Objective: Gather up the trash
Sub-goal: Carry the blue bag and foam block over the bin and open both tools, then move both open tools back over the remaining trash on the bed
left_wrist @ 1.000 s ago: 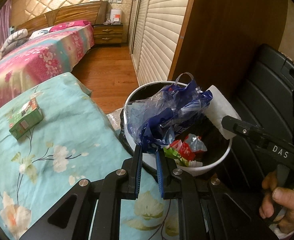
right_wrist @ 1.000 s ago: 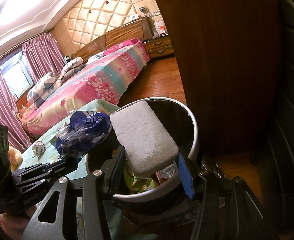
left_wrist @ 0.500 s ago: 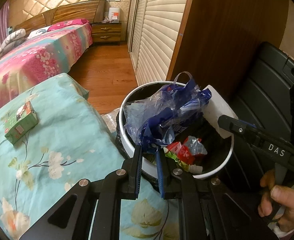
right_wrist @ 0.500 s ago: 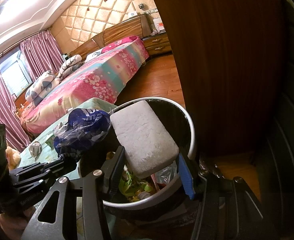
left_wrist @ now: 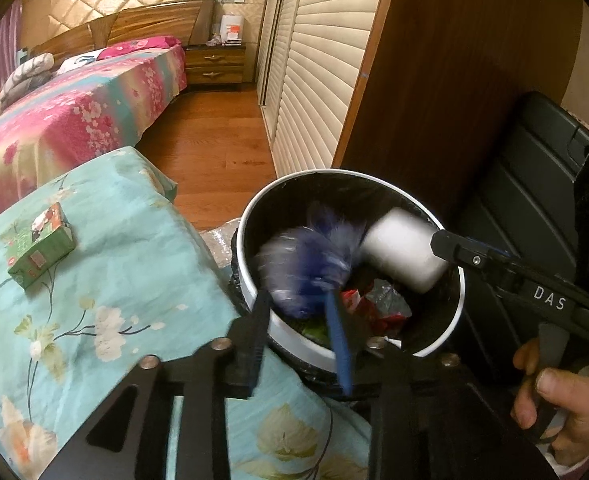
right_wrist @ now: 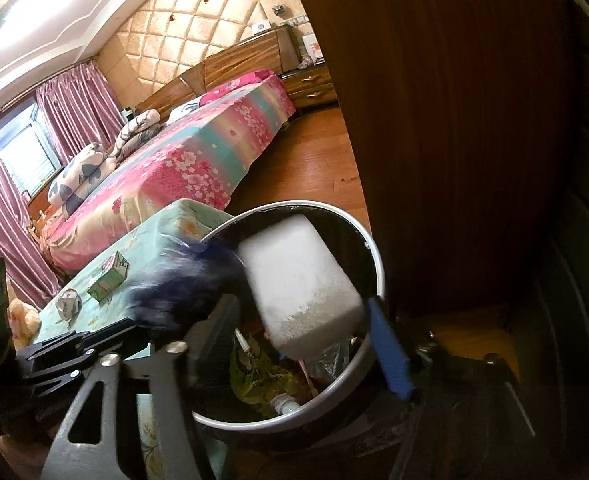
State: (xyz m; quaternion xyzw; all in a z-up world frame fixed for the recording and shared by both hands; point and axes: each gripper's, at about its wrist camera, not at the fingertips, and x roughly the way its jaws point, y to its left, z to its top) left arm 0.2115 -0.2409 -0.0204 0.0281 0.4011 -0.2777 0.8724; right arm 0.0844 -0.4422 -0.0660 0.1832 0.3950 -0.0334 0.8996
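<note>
While both grippers hang over one white-rimmed trash bin point(left_wrist: 460, 300), two items drop into it: one blue plastic bag point(left_wrist: 310, 260), blurred, and one white foam block point(right_wrist: 302, 280). One green carton point(left_wrist: 40, 250) and one crumpled wrapper point(right_wrist: 67, 305) lie on the floral bedspread point(left_wrist: 134, 280), the carton near its left edge. Left gripper point(left_wrist: 300, 334): jaws opening, partly apart, bag between them but loose. Right gripper point(right_wrist: 306, 332): jaws opening wide, block between them, its lower corner beside the blue pad point(right_wrist: 388, 354); contact unclear.
</note>
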